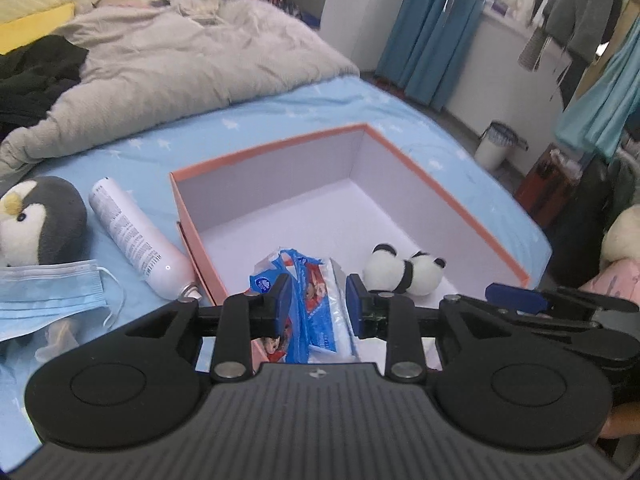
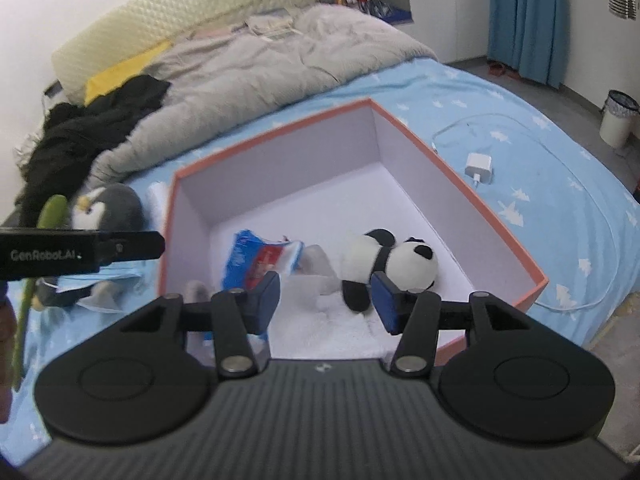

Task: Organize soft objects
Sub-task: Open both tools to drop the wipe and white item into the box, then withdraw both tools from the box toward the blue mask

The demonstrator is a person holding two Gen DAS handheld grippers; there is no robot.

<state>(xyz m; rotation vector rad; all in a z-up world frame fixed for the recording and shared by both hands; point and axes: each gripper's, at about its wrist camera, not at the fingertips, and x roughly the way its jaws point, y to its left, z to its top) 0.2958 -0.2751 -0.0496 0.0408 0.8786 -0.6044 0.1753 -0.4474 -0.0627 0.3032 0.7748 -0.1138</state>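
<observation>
I take the box (image 1: 460, 204) as my landmark: it sits open on the bed (image 1: 400, 108), orange rim all round, white inside. Left of the box I count one penguin (image 1: 44, 220), one mask (image 1: 52, 292) in front of it, and one bottle (image 1: 136, 236) lying against the box's left wall. Inside the box, near its front wall, lie one tissue pack (image 1: 316, 300) on the left and one panda (image 2: 390, 264) on the right, with bare floor behind them up to the back corner. My left gripper (image 1: 318, 300) is spread wide above the pack, its fingers either side and not touching it. My right gripper (image 2: 326, 300) is also spread, empty, over the box's front edge just before the panda. Right of the box, one charger (image 2: 480, 166) with its cable lies on the sheet, near the bed's edge.
</observation>
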